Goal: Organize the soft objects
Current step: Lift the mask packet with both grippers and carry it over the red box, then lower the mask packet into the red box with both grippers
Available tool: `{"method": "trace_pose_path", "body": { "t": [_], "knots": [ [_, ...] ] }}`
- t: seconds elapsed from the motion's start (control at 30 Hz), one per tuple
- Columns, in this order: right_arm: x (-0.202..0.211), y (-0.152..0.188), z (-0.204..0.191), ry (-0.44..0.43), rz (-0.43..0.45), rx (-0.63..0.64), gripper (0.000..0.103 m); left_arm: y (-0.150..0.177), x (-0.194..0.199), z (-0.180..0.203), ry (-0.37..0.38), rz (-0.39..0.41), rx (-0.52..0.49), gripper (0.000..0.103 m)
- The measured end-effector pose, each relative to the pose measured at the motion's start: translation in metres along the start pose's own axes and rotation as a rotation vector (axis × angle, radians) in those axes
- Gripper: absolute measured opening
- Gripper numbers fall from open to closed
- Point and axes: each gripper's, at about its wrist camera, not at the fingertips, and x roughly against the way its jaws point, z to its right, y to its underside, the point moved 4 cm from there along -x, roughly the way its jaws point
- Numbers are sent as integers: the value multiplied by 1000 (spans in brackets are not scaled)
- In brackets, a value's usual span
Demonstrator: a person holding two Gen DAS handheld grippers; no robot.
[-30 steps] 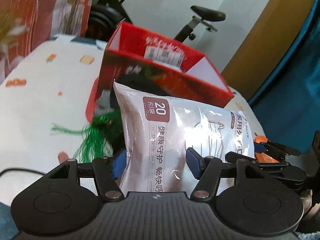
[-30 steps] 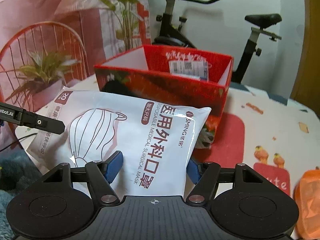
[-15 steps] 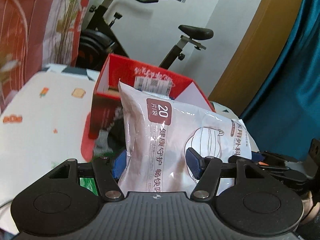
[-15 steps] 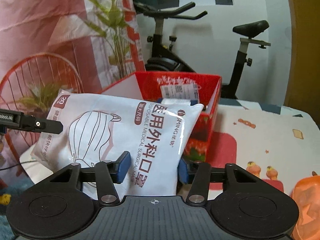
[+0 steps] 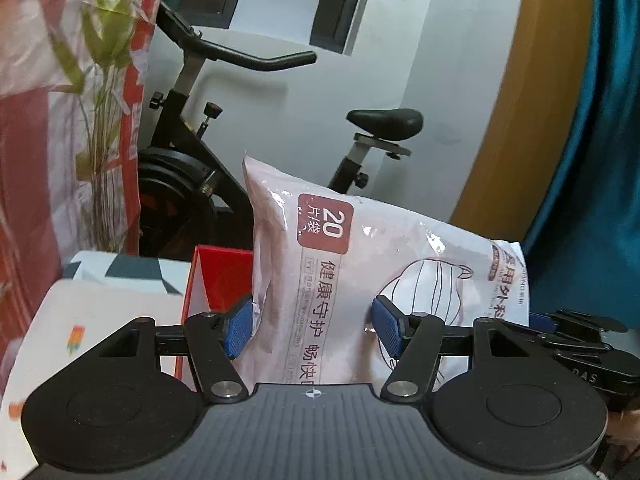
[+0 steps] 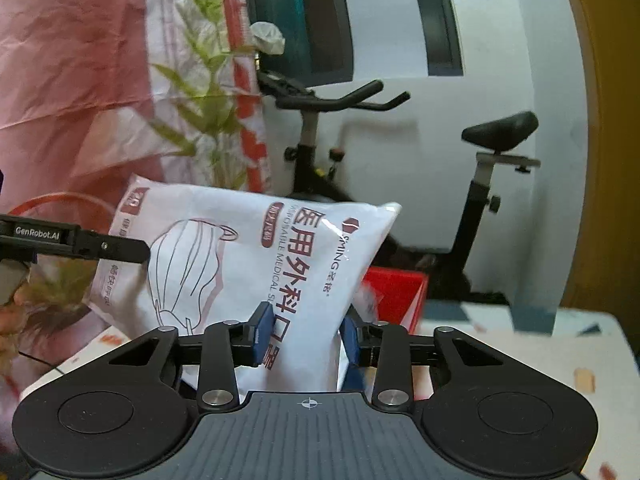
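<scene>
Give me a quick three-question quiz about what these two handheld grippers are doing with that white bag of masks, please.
1. True or false: the mask pack lies flat on the table.
2. What is held between the pads of the right gripper? A) the red box B) the mask pack C) nothing
3. Fill in: behind the red box stands an exercise ____.

Key
1. False: it hangs in the air, above the red box, with the left gripper at one end and the right gripper at the other.
2. B: its jaws have just been closing, and the pads pinch the pack.
3. Bike.
</scene>
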Motion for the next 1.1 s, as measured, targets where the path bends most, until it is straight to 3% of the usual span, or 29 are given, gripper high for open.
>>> {"method": "trace_pose_path", "body": {
  "t": [0.17,0.37,0.53,0.8,1.1],
  "knots": [
    [-46,-19,22,35,-6,-3,32,-2,-55,-13,-30,-80,24,66],
    [-97,3,41,39,-93,-38,29,23,-95,-31,-61,-217,18,66],
    [-117,21,53,8,-160,-91,24,31,-109,-45,-69,-271,35,67],
    [-131,29,63,-40,-242,-186,21,40,-121,-53,-101,-349,-21,69],
    [-139,31,58,-45,-329,-237,18,37,-115,-62,-79,-332,-14,68]
  ]
}}
